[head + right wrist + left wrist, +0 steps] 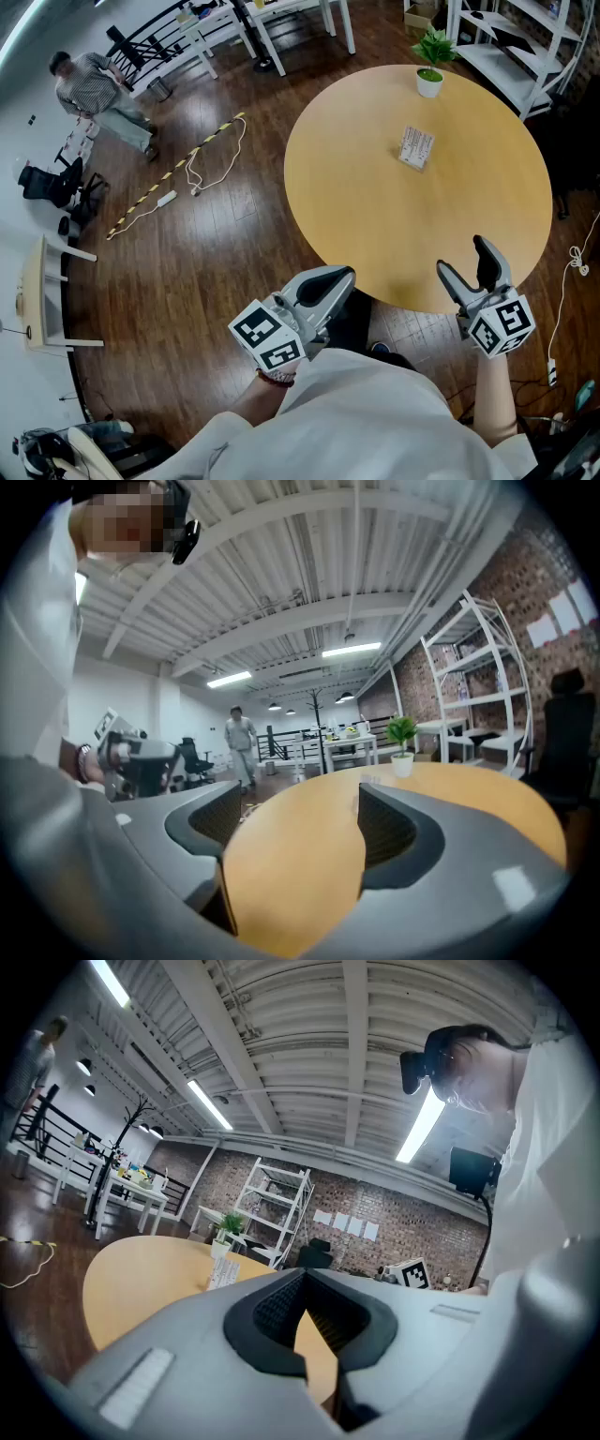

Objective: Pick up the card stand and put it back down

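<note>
Card stand (pixel 416 147) stands on the round wooden table (pixel 347 187), a little toward 12 o'clock from its centre, untouched and well apart from both grippers. Left gripper (pixel 343 276) hovers at the table's 7 o'clock edge, its jaws drawn together with nothing between them. A potted plant (pixel 431 64) sits at the 12 o'clock rim, beyond the stand. Right gripper (pixel 461 257) is at the 5 o'clock edge, jaws spread wide and empty, pointing across the tabletop.
</note>
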`<action>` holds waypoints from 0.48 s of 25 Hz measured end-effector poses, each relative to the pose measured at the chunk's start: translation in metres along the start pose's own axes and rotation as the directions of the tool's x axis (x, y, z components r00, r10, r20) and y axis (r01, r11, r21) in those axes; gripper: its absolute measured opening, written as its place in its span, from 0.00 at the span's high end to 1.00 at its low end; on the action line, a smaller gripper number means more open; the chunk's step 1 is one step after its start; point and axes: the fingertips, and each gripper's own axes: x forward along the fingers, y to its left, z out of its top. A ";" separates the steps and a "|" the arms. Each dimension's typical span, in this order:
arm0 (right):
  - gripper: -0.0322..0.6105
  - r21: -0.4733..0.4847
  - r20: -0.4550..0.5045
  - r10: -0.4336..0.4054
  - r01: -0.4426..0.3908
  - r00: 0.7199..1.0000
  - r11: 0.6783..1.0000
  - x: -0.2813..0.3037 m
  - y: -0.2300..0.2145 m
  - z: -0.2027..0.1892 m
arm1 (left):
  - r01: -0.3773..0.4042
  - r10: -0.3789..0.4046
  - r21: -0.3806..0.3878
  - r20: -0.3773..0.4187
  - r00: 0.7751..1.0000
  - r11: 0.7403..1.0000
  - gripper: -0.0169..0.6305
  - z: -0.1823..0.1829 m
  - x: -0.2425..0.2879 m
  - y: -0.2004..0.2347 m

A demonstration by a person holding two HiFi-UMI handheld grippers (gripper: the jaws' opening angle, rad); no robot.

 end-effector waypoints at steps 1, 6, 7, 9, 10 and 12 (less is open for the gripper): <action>0.36 -0.040 0.005 -0.022 0.022 1.000 0.999 0.022 -0.016 0.001 | 0.000 0.000 0.001 0.004 1.000 1.000 0.98 0.007 0.009 0.018; 0.37 -0.059 -0.025 -0.066 0.065 0.997 0.996 0.125 -0.086 -0.019 | 0.036 -0.035 0.031 -0.019 0.999 0.999 0.98 0.038 0.049 0.084; 0.37 -0.057 -0.046 -0.078 0.075 0.996 0.996 0.143 -0.100 -0.024 | 0.046 -0.045 0.033 -0.027 0.999 0.998 0.98 0.045 0.057 0.095; 0.37 -0.075 -0.088 -0.111 0.104 0.990 0.992 0.178 -0.128 -0.032 | 0.070 -0.069 0.036 -0.039 0.997 0.997 0.98 0.059 0.074 0.118; 0.37 -0.076 -0.110 -0.125 0.117 0.986 0.990 0.195 -0.141 -0.040 | 0.082 -0.080 0.038 -0.047 0.996 0.996 0.98 0.063 0.083 0.130; 0.37 -0.059 -0.164 -0.138 0.130 0.977 0.990 0.224 -0.163 -0.061 | 0.098 -0.096 0.028 -0.066 0.993 0.995 0.98 0.065 0.098 0.153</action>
